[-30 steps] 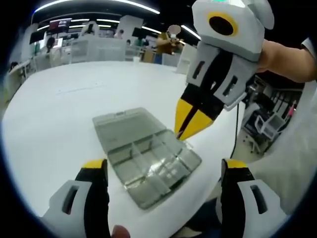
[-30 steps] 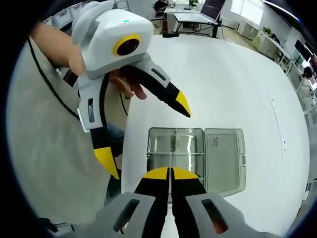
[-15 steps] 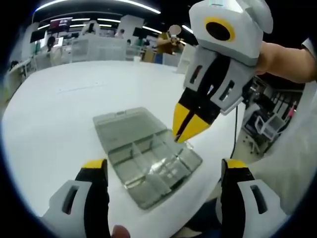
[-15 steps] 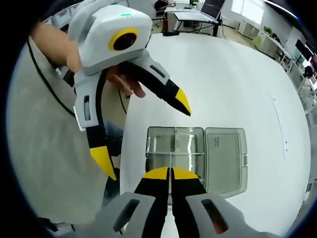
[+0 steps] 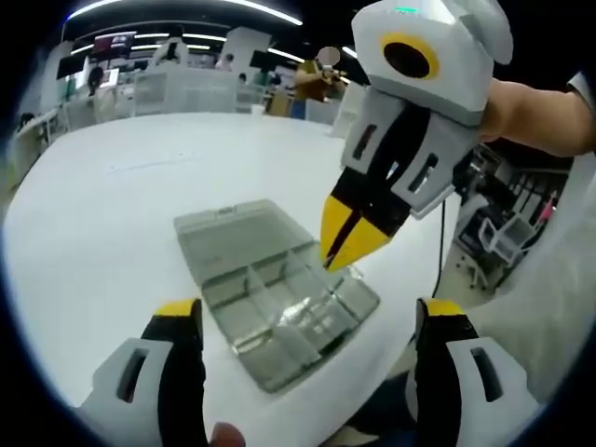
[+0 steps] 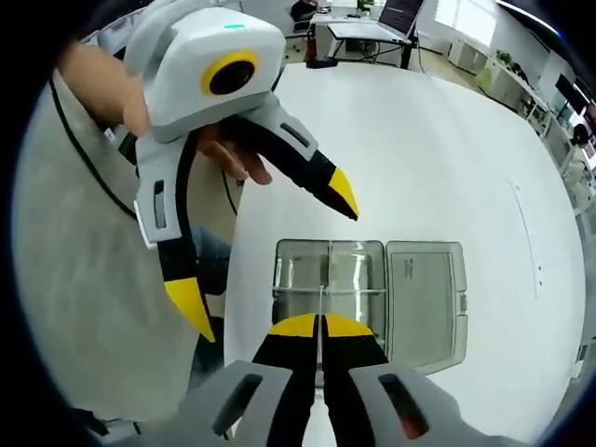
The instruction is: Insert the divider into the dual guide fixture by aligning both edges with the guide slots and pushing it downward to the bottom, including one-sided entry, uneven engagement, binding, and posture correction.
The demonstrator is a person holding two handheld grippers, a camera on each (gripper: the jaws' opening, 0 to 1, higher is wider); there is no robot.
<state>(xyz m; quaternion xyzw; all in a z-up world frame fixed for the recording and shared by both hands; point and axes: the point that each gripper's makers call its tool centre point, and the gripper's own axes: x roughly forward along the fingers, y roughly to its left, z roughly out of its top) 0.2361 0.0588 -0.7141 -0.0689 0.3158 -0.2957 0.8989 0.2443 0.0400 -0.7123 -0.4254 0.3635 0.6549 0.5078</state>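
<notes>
A clear plastic compartment box lies on the white table, its flat lid folded open at the far side. My right gripper hangs just above the box's right compartments with its yellow tips together. In the right gripper view, that gripper is shut on a thin clear divider, which stands edge-on over the box along its middle partition. My left gripper is open wide on the near side of the box, holding nothing. In the right gripper view, it hovers open by the box's left edge.
The box sits near the table's edge, with a person's clothing beyond it. A cable hangs by the right hand. Desks and people fill the far background. Bare table stretches past the lid.
The right gripper with the divider has eased slightly down and left toward the box. The left gripper has barely moved.
</notes>
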